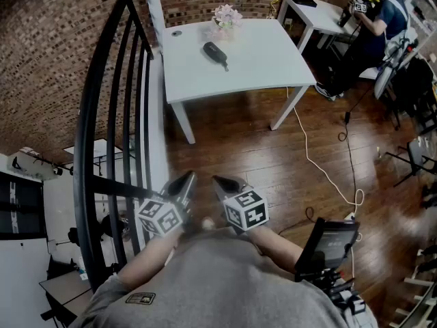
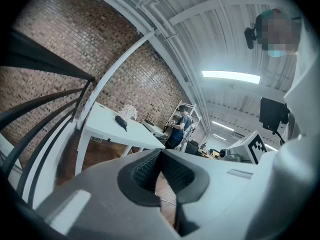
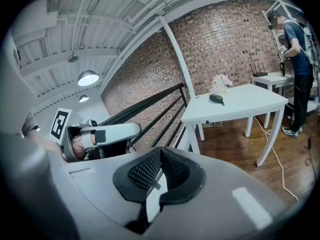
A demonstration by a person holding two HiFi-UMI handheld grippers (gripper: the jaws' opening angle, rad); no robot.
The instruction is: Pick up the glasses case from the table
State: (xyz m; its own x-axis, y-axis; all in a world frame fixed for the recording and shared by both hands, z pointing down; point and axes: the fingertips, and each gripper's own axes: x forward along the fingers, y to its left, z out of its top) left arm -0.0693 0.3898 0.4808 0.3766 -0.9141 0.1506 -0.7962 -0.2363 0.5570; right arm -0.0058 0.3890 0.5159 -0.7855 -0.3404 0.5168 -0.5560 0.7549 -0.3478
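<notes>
The black glasses case (image 1: 215,53) lies on the white table (image 1: 266,60) far ahead of me, beside a small bunch of pale flowers (image 1: 226,16). Both grippers are held close to my body, well short of the table. The left gripper (image 1: 186,180) and the right gripper (image 1: 224,182) sit side by side, both shut with nothing between the jaws. In the left gripper view the glasses case (image 2: 120,121) shows small on the table (image 2: 107,129) beyond the left gripper (image 2: 160,152). The right gripper view shows the glasses case (image 3: 216,98) on the table (image 3: 245,106) past the right gripper (image 3: 161,152).
A black curved stair railing (image 1: 102,121) runs along my left. A white cable (image 1: 321,169) trails over the wooden floor right of the table. A person (image 1: 379,19) stands at a second white desk (image 1: 311,9) at the back right. A dark device (image 1: 328,241) hangs at my right side.
</notes>
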